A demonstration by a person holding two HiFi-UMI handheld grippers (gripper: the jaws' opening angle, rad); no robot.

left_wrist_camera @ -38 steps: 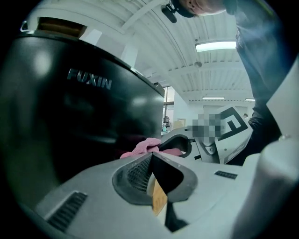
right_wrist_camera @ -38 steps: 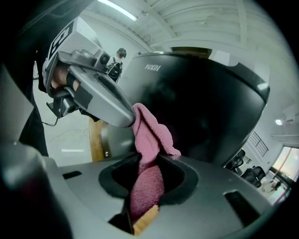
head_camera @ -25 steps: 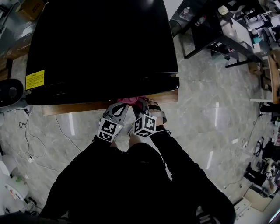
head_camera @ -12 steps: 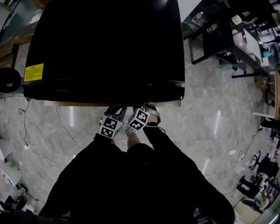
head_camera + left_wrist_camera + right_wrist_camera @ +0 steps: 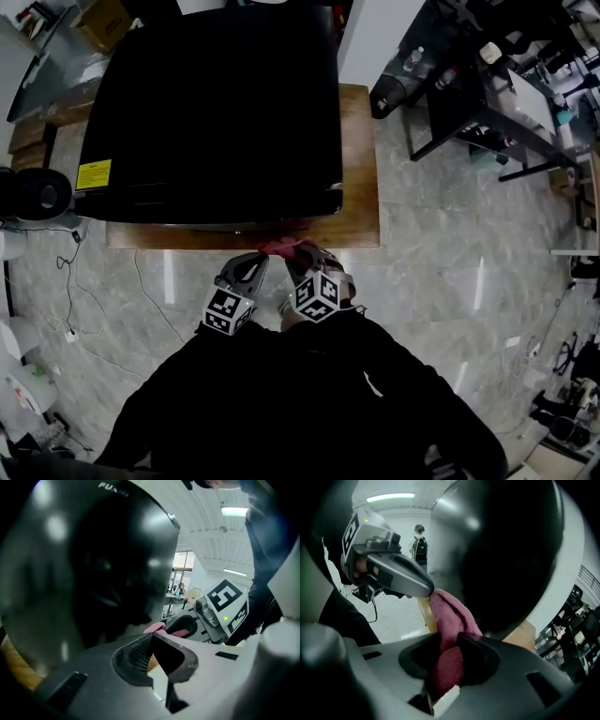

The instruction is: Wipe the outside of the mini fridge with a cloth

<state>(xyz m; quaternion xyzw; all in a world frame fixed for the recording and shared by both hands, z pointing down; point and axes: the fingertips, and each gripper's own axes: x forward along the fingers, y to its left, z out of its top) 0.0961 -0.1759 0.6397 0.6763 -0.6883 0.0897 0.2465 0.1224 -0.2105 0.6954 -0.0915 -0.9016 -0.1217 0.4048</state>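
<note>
The glossy black mini fridge (image 5: pixel 216 103) stands on the low wooden counter (image 5: pixel 361 187), with its front face close to the counter's near edge. The pink terry cloth (image 5: pixel 450 620) is at that near edge, low against the front face. Whether it touches the fridge I cannot tell. The right tongs (image 5: pixel 450 660) pinch it. Just beside them, the left tongs (image 5: pixel 151 641) are pressed together on nothing. The face to wipe lies straight ahead of the right tongs, so that hand looks best placed for the stroke.
</note>
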